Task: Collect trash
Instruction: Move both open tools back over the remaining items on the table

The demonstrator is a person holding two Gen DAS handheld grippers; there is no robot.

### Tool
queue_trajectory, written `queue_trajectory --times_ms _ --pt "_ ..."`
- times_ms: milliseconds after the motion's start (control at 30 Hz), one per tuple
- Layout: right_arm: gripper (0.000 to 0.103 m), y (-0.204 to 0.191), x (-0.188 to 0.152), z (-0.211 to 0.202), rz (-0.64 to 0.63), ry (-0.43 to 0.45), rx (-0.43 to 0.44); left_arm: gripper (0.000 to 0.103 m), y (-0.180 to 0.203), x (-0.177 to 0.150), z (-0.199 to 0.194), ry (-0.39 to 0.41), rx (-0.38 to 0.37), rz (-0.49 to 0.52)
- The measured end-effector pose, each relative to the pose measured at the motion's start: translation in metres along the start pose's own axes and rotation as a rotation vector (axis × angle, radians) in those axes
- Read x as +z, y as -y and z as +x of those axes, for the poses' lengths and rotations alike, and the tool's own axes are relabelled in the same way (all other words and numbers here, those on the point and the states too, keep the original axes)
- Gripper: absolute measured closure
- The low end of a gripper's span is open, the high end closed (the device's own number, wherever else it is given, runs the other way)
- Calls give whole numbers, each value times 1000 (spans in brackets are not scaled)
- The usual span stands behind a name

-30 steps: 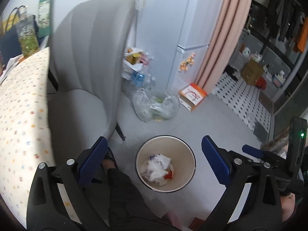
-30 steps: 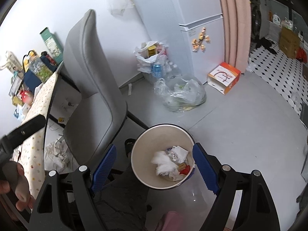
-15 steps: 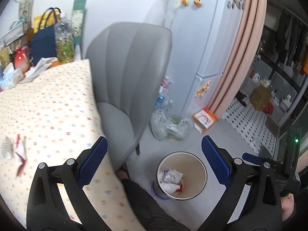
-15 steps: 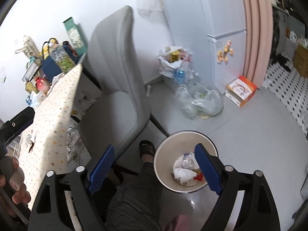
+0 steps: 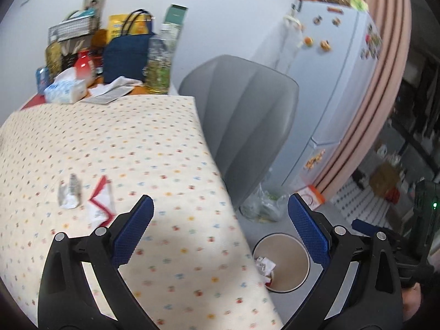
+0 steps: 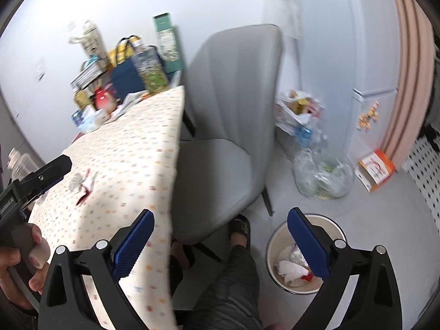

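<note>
A crumpled silvery wrapper [image 5: 70,192] and a red-and-white torn packet [image 5: 100,202] lie on the dotted tablecloth [image 5: 137,143]; both also show in the right wrist view, wrapper [image 6: 74,180] and packet [image 6: 86,188]. A round cream bin [image 5: 291,261] with white and red trash stands on the floor right of the table, also in the right wrist view [image 6: 277,239]. My left gripper [image 5: 220,225] is open and empty above the table's right edge. My right gripper [image 6: 220,228] is open and empty above the chair and bin.
A grey chair [image 5: 247,121] stands at the table's right side. Bags, bottles and a tissue pack [image 5: 66,89] crowd the table's far end. A clear plastic bag [image 6: 323,174], a full trash bag [image 6: 298,110], an orange box [image 6: 375,169] and a white fridge [image 5: 338,77] stand beyond. A leg [image 6: 236,280] is below.
Both grippers rose and swung left from over the bin toward the table. The tabletop and the two pieces of trash on it came into view. Both stayed open.
</note>
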State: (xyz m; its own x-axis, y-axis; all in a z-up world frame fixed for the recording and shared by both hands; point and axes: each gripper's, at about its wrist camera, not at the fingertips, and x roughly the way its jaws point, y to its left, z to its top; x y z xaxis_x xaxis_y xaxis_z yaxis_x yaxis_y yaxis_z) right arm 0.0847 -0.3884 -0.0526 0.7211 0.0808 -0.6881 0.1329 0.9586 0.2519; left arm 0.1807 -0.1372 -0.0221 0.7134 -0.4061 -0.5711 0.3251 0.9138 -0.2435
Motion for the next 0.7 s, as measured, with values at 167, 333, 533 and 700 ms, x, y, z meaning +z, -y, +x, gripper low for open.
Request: queue_trajectory --times_ms 167,333,533,700 --pt "8 -43 6 0 -55 11 39 6 -35 -2 -21 37 30 -52" --pt "8 -82 10 5 -109 9 89 6 -70 -5 -41 63 101 -79" --pt "8 -139 10 17 -201 -3 152 6 -118 -8 -64 68 188 -124" --pt "8 -184 7 32 -282 -33 210 6 -158 -9 -79 70 234 -185"
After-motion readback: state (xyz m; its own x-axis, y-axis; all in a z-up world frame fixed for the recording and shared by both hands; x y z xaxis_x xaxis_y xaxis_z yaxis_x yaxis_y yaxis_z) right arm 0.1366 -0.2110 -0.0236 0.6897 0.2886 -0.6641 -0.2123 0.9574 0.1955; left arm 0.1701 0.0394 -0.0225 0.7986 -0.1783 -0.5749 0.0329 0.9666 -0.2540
